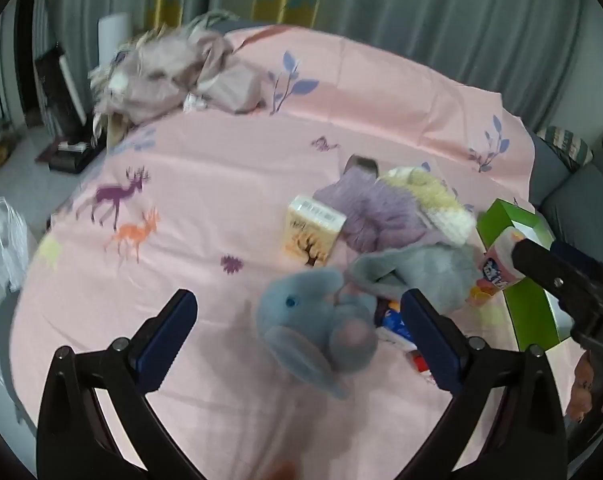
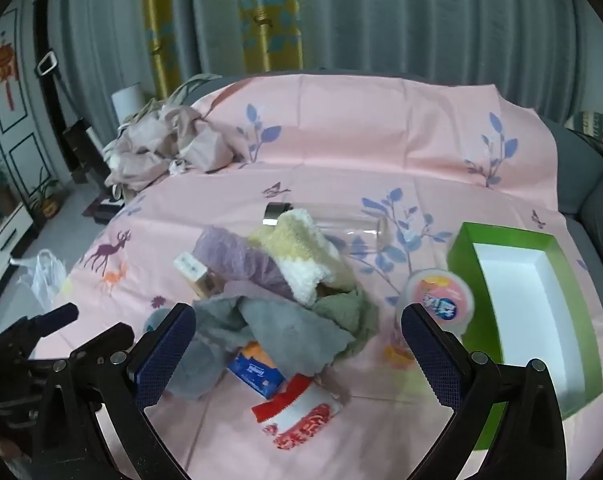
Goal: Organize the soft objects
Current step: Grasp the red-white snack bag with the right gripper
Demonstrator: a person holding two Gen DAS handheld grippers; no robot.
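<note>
On pink sheet (image 1: 221, 184), blue plush elephant (image 1: 313, 320), blurred

I see "DA" in white letters on the right gripper (image 1: 541, 276). The words on the blue packet (image 2: 257, 372) and pink tub (image 2: 441, 300) are too blurry.

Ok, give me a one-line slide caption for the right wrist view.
Open right gripper above a pile of soft cloths on the pink bedsheet, beside an empty green box.
</note>
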